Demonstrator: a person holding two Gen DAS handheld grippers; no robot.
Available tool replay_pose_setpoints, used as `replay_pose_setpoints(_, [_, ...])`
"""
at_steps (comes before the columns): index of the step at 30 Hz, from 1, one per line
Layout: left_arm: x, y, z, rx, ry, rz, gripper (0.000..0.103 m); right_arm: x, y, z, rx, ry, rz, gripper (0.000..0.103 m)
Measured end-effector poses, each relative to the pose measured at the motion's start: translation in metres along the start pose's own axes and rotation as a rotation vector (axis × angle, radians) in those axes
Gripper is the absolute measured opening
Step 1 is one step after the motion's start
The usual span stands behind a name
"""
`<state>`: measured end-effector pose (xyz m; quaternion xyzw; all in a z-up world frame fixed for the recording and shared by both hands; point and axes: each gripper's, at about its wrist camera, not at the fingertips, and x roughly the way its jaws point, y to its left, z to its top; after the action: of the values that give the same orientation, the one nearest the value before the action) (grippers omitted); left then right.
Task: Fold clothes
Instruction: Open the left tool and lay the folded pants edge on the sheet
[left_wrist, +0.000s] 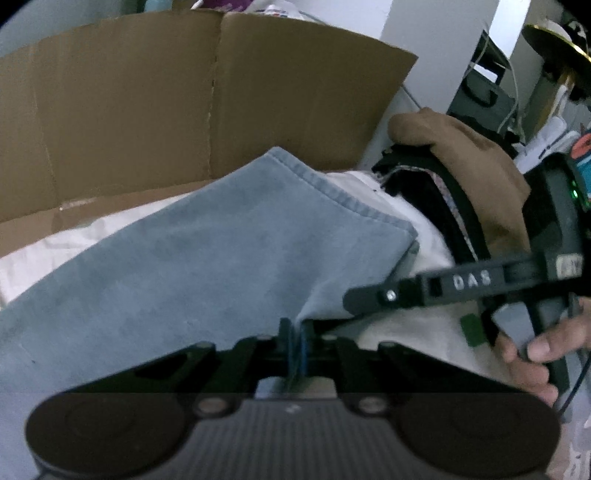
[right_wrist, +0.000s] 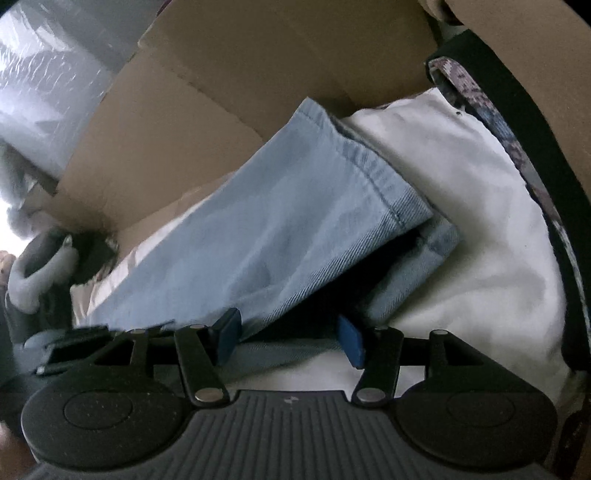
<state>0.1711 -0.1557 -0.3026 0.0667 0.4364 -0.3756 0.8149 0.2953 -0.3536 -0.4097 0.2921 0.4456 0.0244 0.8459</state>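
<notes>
While left gripper pinches jeans, cardboard crowds behind.

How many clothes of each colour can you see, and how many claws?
Light blue: 1, the jeans, pinched in the left claw.
Brown: 1, the brown garment.
Black with patterned trim: 1, the dark garment.
Claws: 2; the right claw is open beside the jeans.
Total: 3 clothes and 2 claws. All lie on a white sheet, not counted.
</notes>
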Motion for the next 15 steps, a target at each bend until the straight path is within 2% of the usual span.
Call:
replay_pose_setpoints(6, [0.001, -0.005, -0.002, 0.021, 0.003, -0.012, 0.004, -0.007, 0.0, -0.01, -0.067, 0.065, -0.013, 0.062])
replay_pose_setpoints(12, [0.009, -0.017, -0.005, 0.092, 0.023, 0.015, 0.004, -0.017, -0.009, -0.003, 0.036, 0.007, 0.06, 0.062])
replay_pose_setpoints(15, [0.01, -0.021, -0.007, 0.121, 0.037, 0.043, 0.015, -0.012, -0.008, 0.0, 0.059, 0.0, 0.072, 0.062])
